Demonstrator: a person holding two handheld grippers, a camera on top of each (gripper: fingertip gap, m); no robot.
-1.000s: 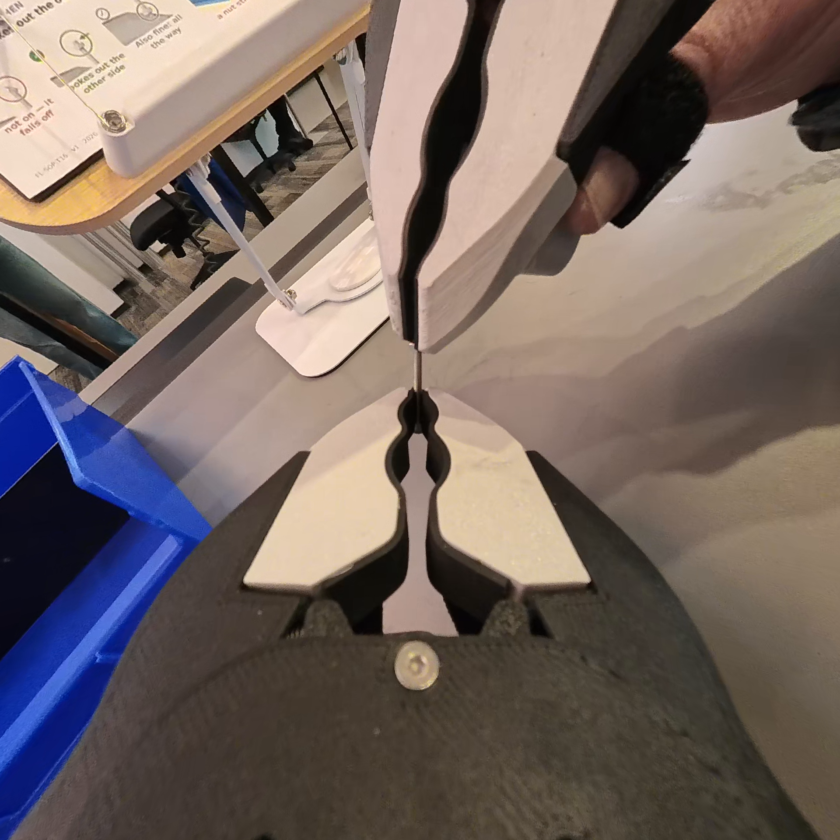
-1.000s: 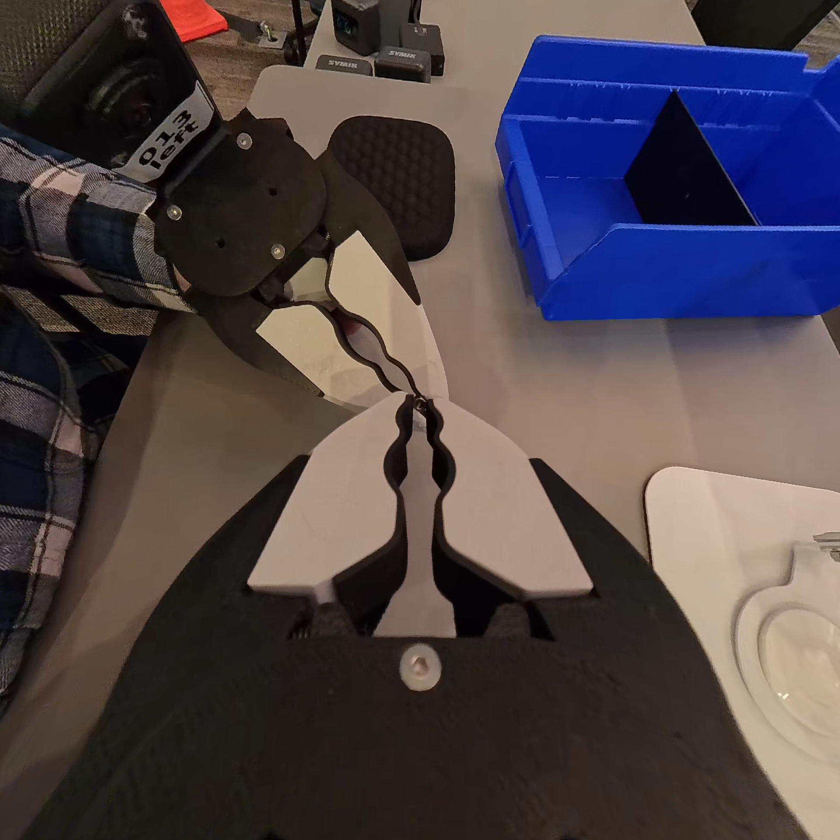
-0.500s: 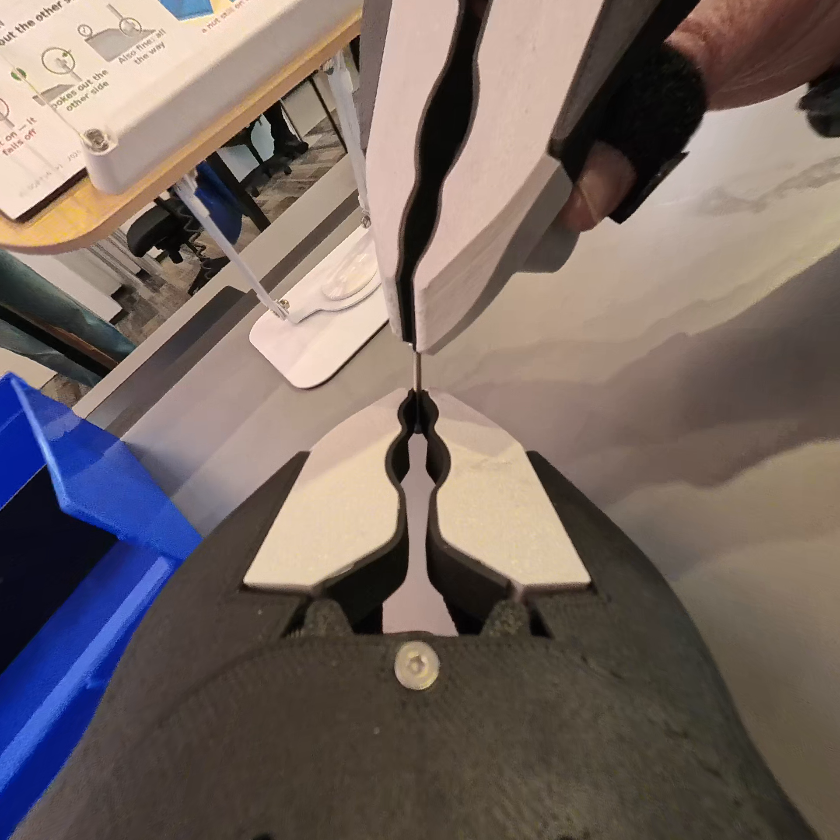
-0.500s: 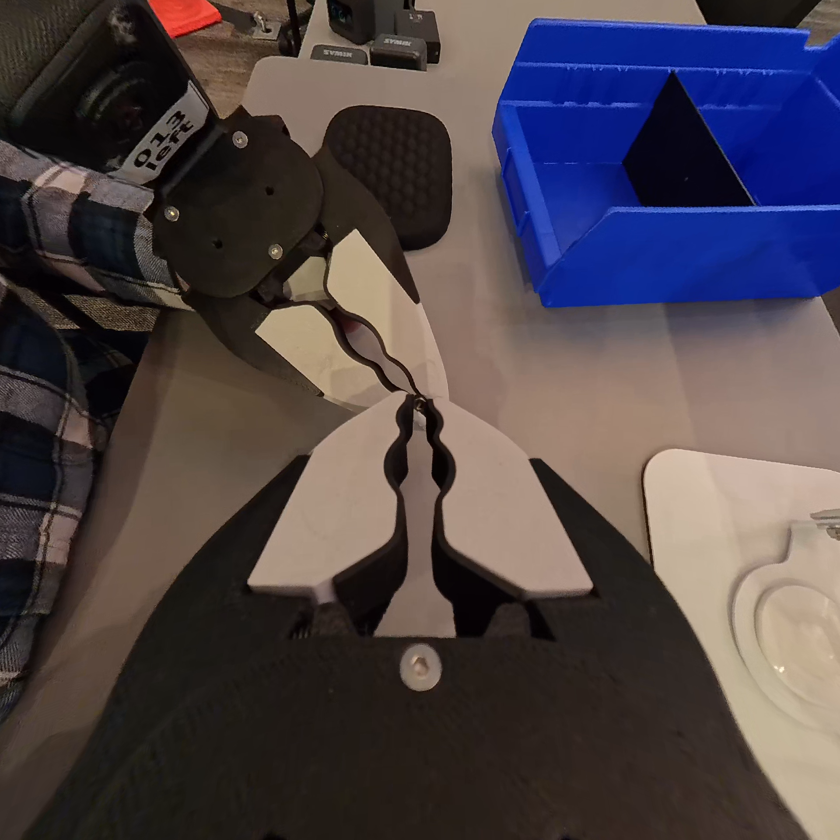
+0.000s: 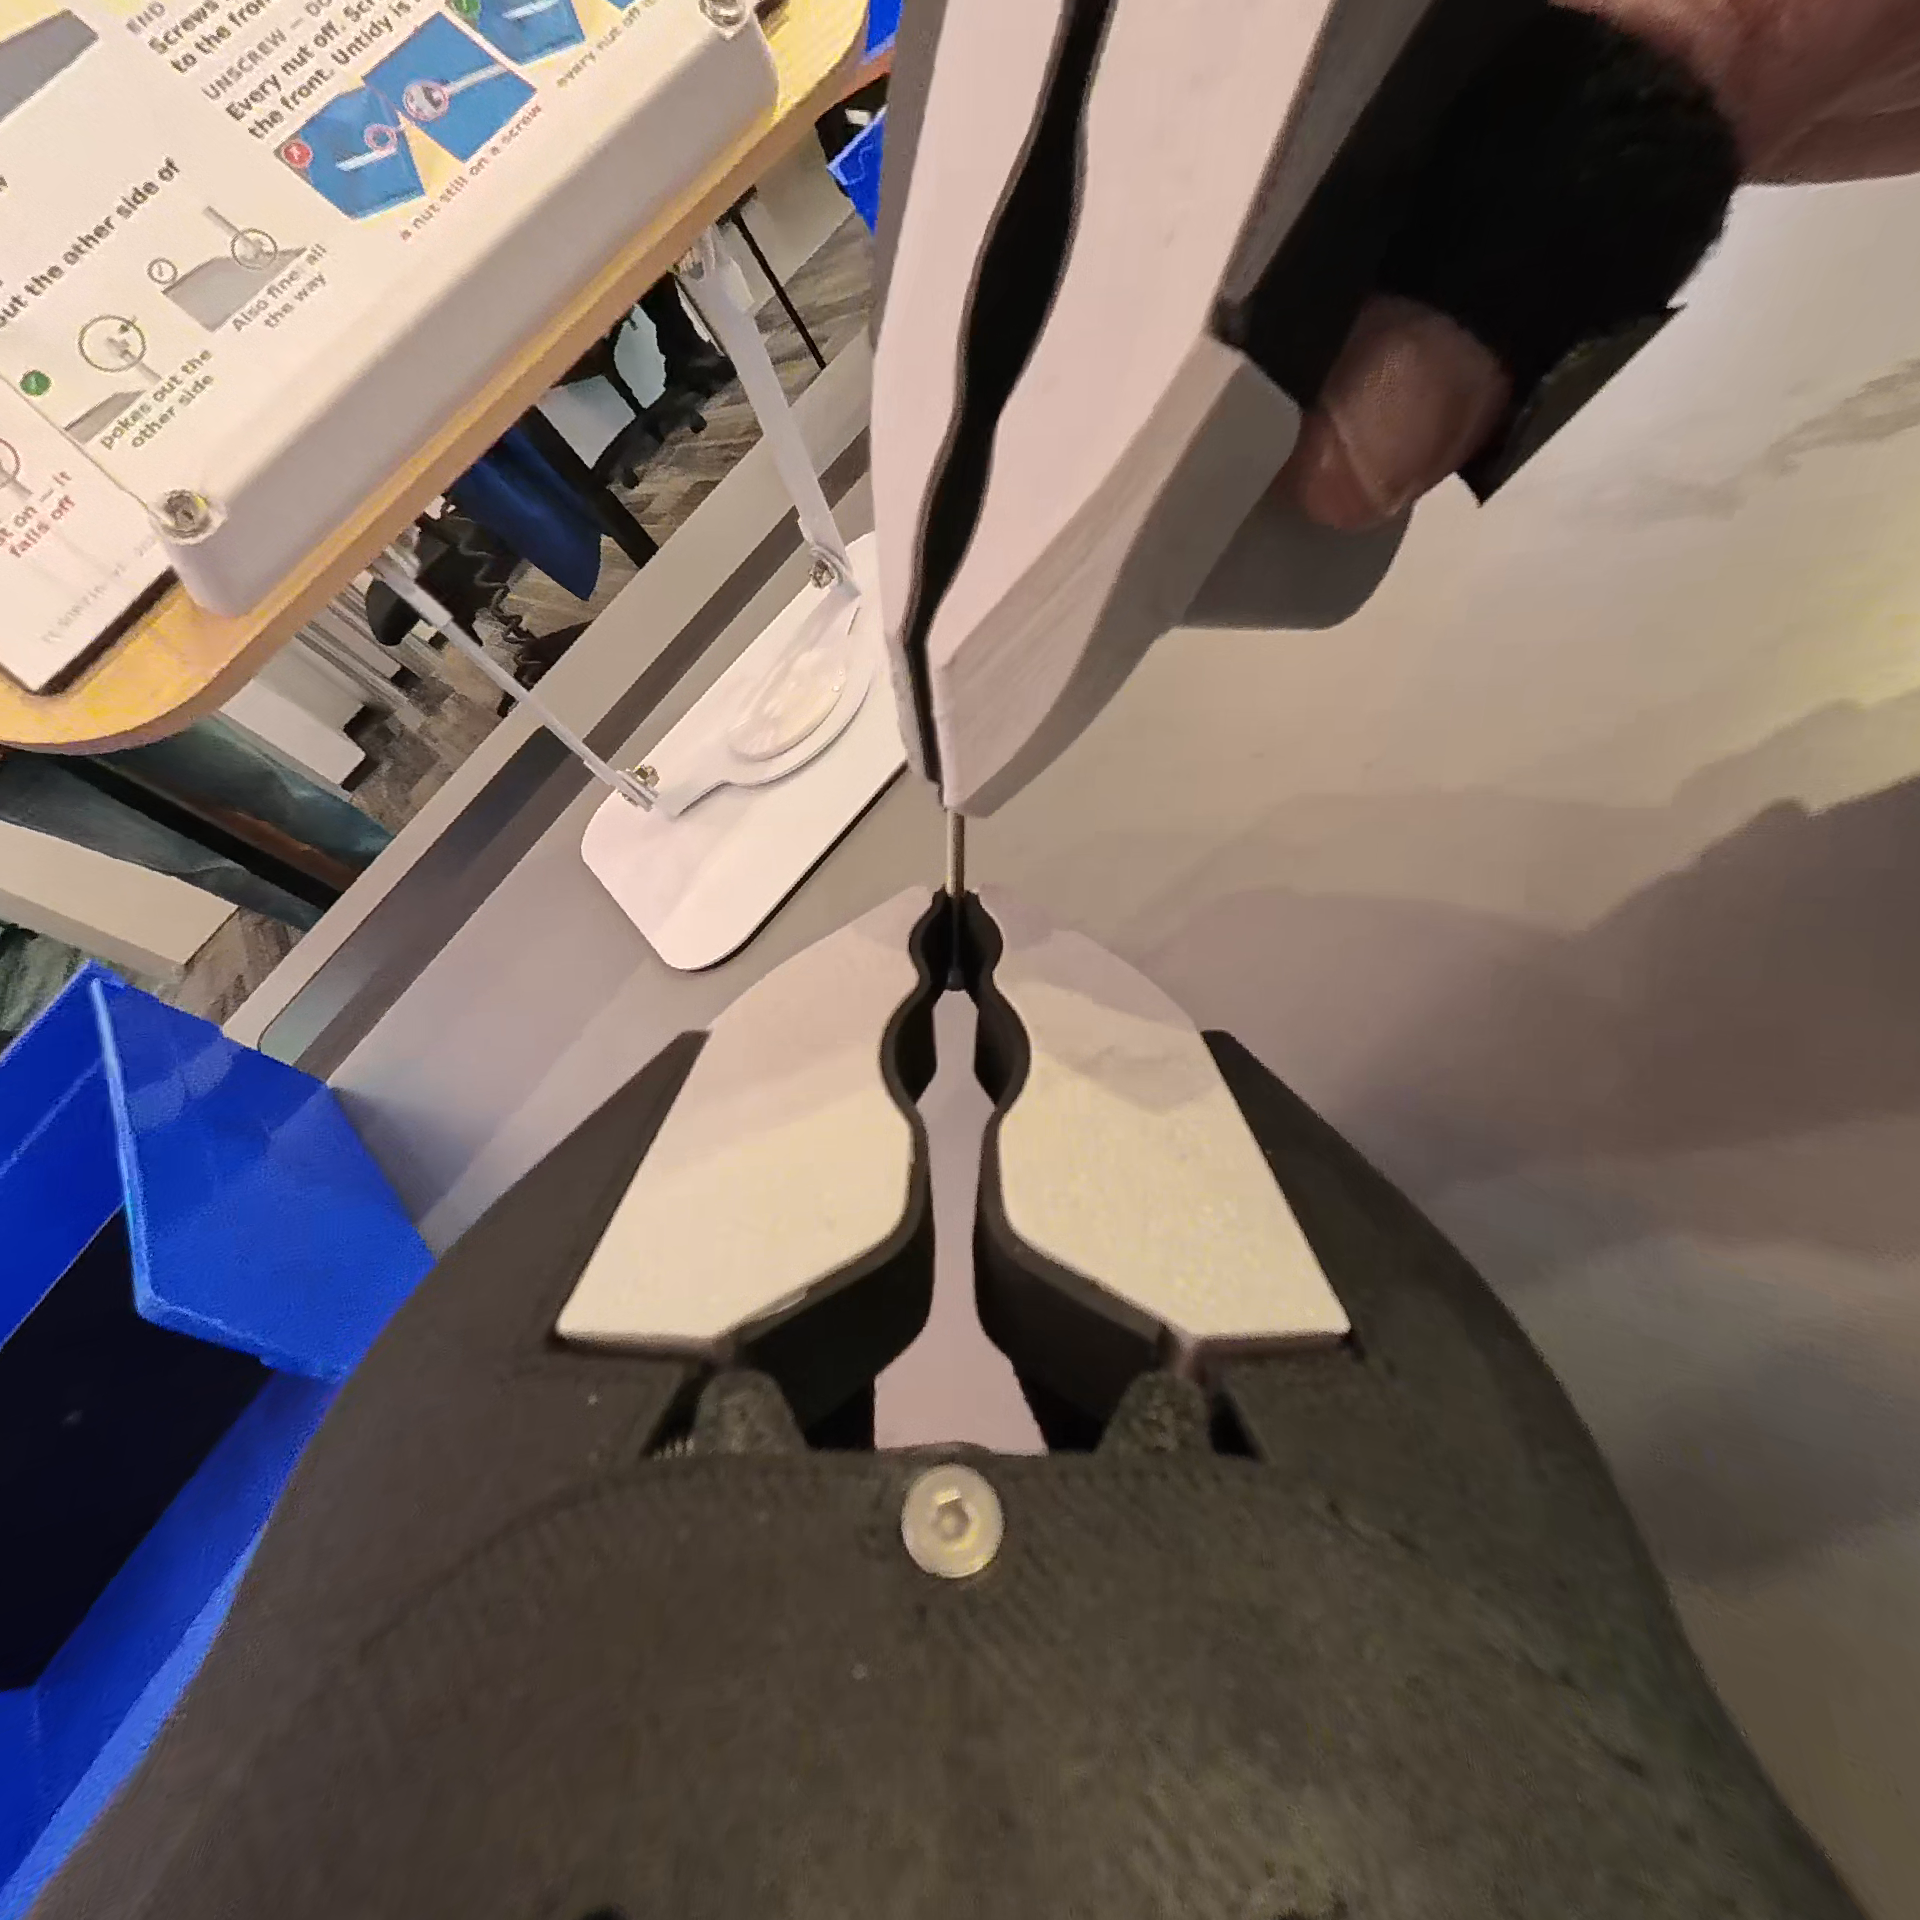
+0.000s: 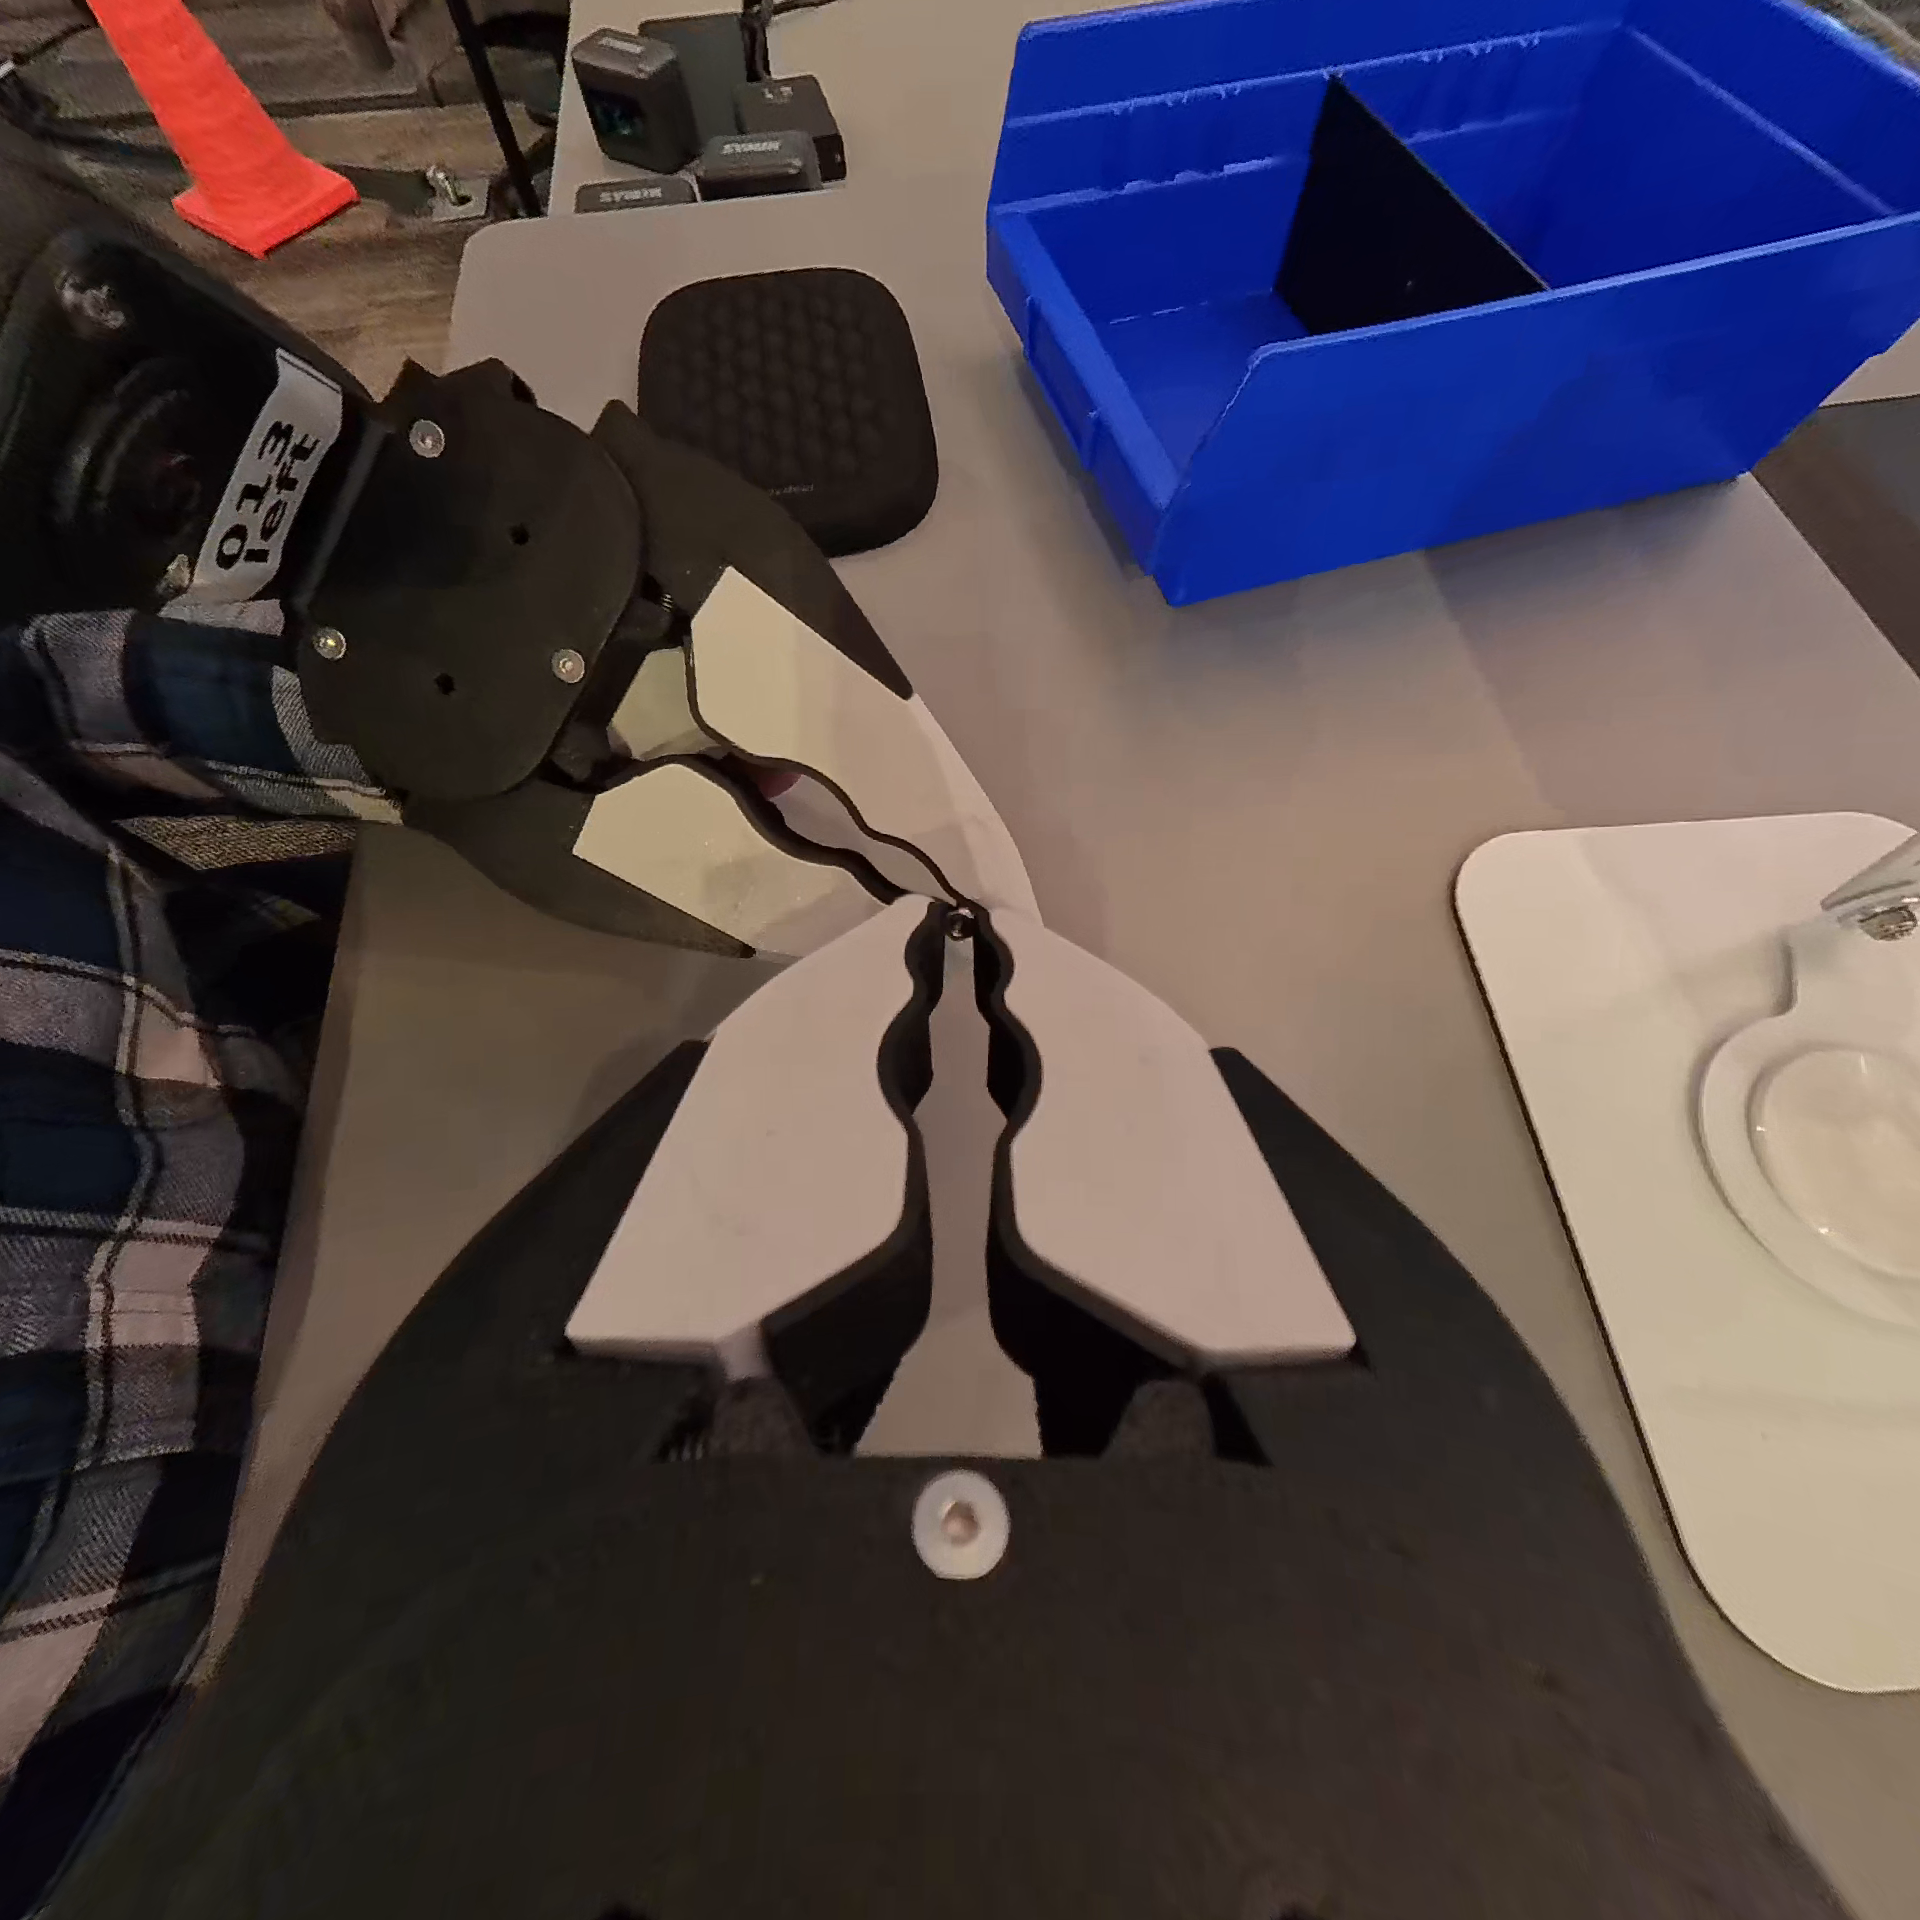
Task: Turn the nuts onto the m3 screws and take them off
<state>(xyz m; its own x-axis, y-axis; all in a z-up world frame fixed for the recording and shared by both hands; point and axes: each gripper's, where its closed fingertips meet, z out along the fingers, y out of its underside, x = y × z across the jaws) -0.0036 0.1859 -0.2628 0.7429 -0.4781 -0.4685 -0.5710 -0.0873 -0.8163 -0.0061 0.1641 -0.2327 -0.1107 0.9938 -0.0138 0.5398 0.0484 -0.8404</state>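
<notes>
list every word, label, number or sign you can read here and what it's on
I won't copy writing out; these bear it.
White instruction sheet with small pictures: printed lines, legible.
White label behind the left gripper: dark characters, legible.
Dark blocks beyond the black pad: pale lettering.
Black pad: faint mark at its near edge, too small to read.

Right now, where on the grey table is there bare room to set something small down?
Free: the grey table strip between the blue bin and the white board. Crowded: the centre, where the left tool and right tool meet on a thin metal screw; behind them sits a black pad.
</notes>
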